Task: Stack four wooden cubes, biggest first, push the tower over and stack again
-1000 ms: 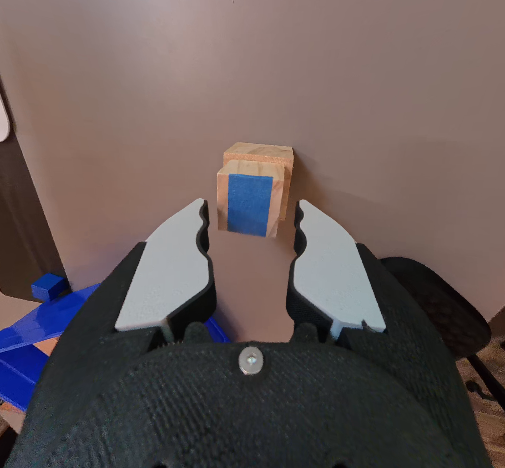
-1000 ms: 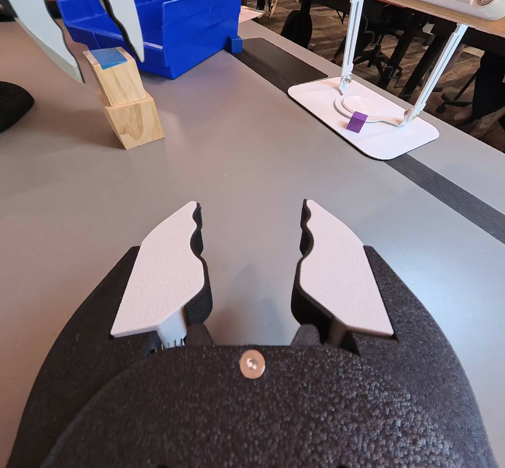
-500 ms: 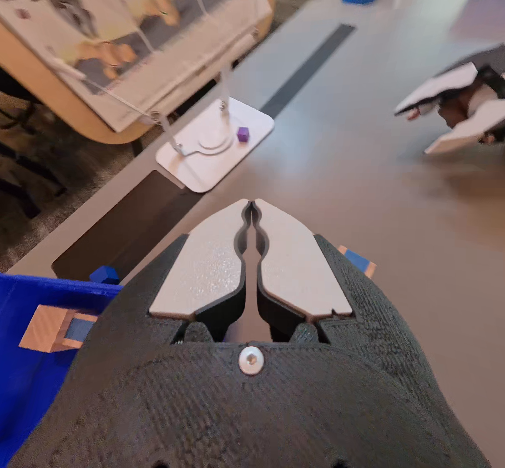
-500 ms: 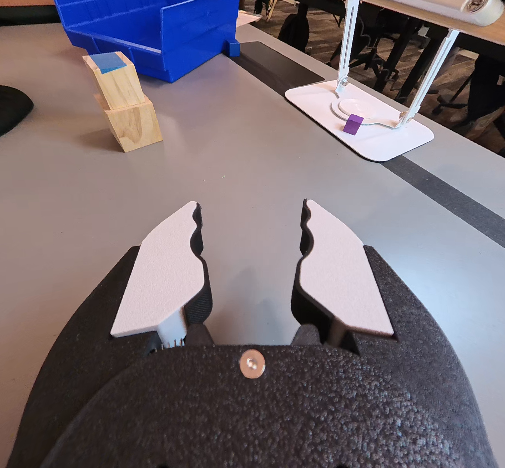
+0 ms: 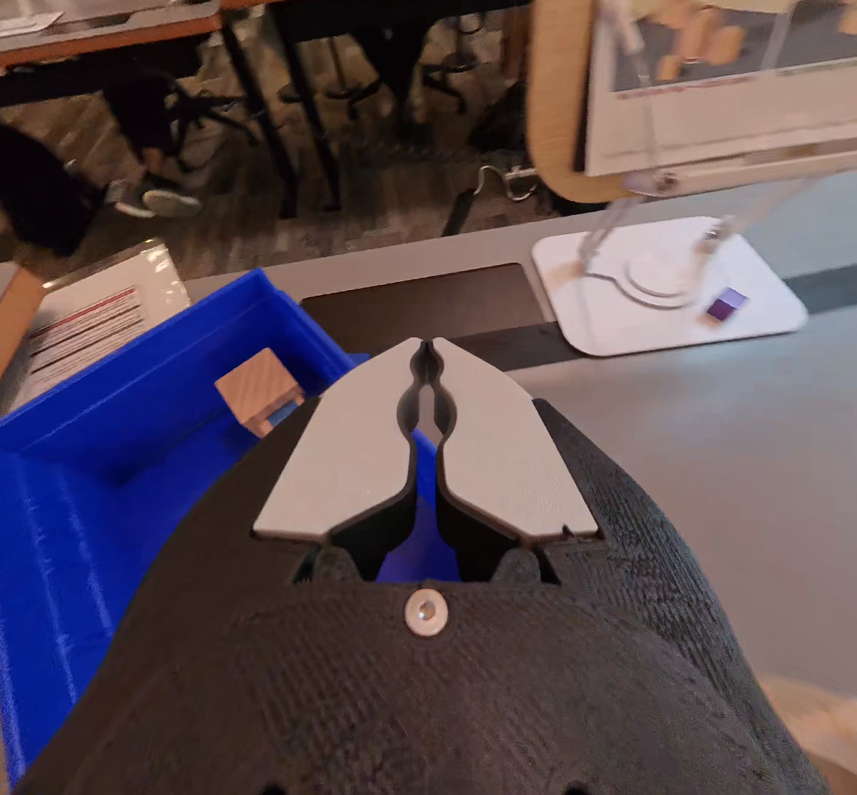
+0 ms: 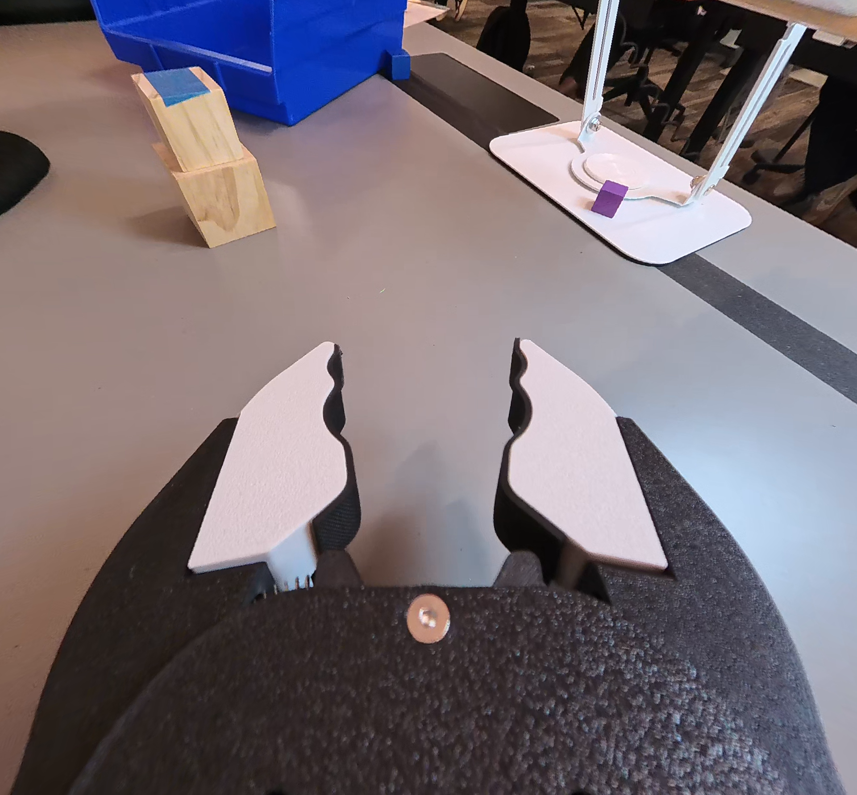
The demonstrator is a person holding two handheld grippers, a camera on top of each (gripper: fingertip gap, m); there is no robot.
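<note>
In the right wrist view two wooden cubes stand stacked on the grey table (image 6: 417, 262): a larger bottom cube (image 6: 222, 200) and a smaller cube (image 6: 190, 116) with blue tape on top. My right gripper (image 6: 426, 348) is open and empty, low over the table, well short of the stack. In the left wrist view my left gripper (image 5: 427, 345) is shut with nothing between its pads, above the edge of the blue bin (image 5: 92, 448). A wooden cube (image 5: 257, 390) with blue tape lies inside that bin, to the left of my fingers.
The blue bin (image 6: 259, 17) stands behind the stack. A white stand base (image 6: 649, 211) with a small purple block (image 6: 608, 199) sits at the right. A dark strip (image 6: 765, 318) runs along the table. Chairs and desks lie beyond the table edge. The grippers' ends are close to 40 cm from one another. The smaller cube (image 6: 190, 116) is about 20 cm from my right fingertips and 25 cm from my left.
My left gripper left the stack, shut on nothing, and swung round to the blue bin. My right gripper stayed open and barely moved.
</note>
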